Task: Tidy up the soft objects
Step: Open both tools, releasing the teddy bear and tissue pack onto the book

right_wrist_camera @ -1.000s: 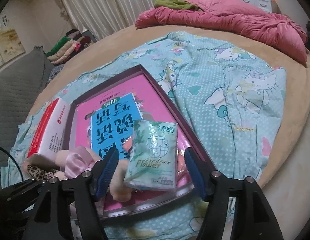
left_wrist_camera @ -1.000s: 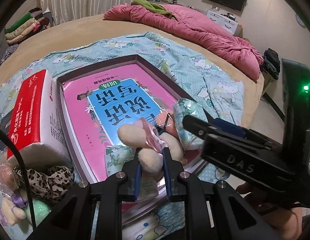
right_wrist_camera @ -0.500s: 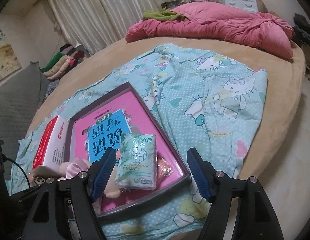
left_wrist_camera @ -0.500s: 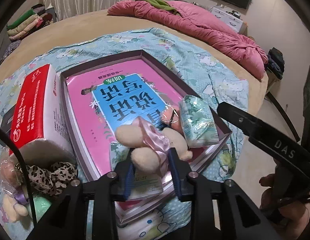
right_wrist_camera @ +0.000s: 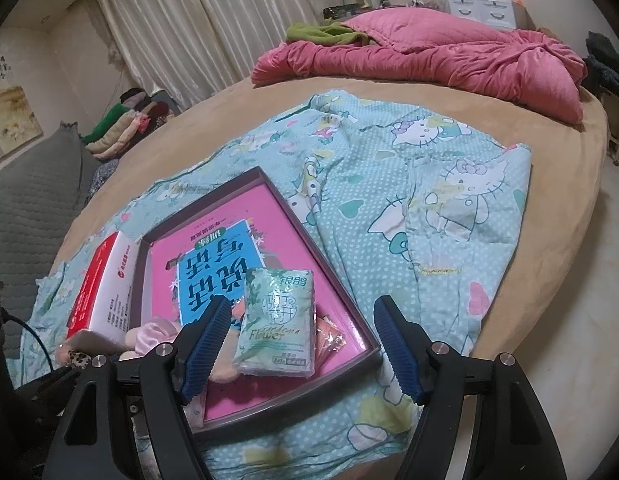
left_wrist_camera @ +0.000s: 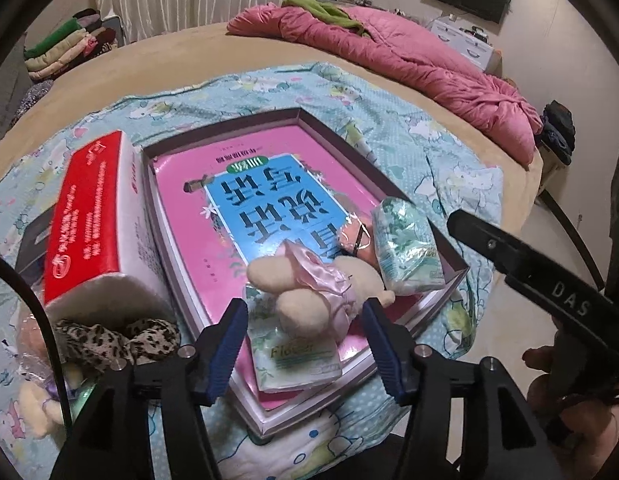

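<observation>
1. Black two-finger left gripper (left_wrist_camera: 305, 344); ribbed blue pads (left_wrist_camera: 225, 354); silver screws.
2. Matching right gripper (right_wrist_camera: 305, 348); blue ribbed pads (right_wrist_camera: 397, 354); white "DAS" lettering in the left view.
3. Bare-skinned hand (left_wrist_camera: 569, 396) under it.

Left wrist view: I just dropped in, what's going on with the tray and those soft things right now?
A person is sorting soft items into a shallow tray lined with a pink book, on a bed. Both grippers are open and hold nothing. The left gripper hovers at the tray's near end, its fingers either side of a cream plush toy lying on a tissue pack. The right gripper hangs above a second tissue pack resting in the tray. A leopard scrunchie remains outside the tray, beside a red tissue box.
</observation>
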`<state>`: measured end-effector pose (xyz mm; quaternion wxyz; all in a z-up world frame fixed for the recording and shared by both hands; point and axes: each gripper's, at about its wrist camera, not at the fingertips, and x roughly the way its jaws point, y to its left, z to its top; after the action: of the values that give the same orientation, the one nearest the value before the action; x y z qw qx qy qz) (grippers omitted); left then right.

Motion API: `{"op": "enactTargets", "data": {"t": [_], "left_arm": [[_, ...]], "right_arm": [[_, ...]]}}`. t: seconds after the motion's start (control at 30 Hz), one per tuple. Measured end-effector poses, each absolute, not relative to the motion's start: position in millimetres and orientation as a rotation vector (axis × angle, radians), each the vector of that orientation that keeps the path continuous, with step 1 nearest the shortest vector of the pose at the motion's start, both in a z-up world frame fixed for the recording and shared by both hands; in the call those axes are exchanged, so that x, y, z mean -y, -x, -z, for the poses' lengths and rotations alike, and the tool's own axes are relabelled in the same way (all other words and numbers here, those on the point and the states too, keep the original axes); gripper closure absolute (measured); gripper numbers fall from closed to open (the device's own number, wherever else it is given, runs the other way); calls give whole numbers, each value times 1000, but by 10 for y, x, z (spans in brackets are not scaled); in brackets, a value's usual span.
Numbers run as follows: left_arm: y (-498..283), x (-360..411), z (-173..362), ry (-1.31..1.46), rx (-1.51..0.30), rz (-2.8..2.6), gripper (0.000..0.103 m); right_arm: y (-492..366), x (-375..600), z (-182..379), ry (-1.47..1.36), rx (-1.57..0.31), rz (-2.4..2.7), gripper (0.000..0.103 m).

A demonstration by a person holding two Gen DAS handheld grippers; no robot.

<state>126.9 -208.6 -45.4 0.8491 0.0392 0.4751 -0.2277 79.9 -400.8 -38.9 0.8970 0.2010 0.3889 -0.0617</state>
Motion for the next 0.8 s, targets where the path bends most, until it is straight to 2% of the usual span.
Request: {"op": "enactTargets", "data": {"t": [0.33,0.8], "left_arm": [[-1152,1946,216,-84,-952,446,28],[-989,1685,-41,-65,-907,406,21]], "right_arm": [[-752,3904,264,-388,-797,135,25],[-657,3644,13,-315,-753,147,24]]}}
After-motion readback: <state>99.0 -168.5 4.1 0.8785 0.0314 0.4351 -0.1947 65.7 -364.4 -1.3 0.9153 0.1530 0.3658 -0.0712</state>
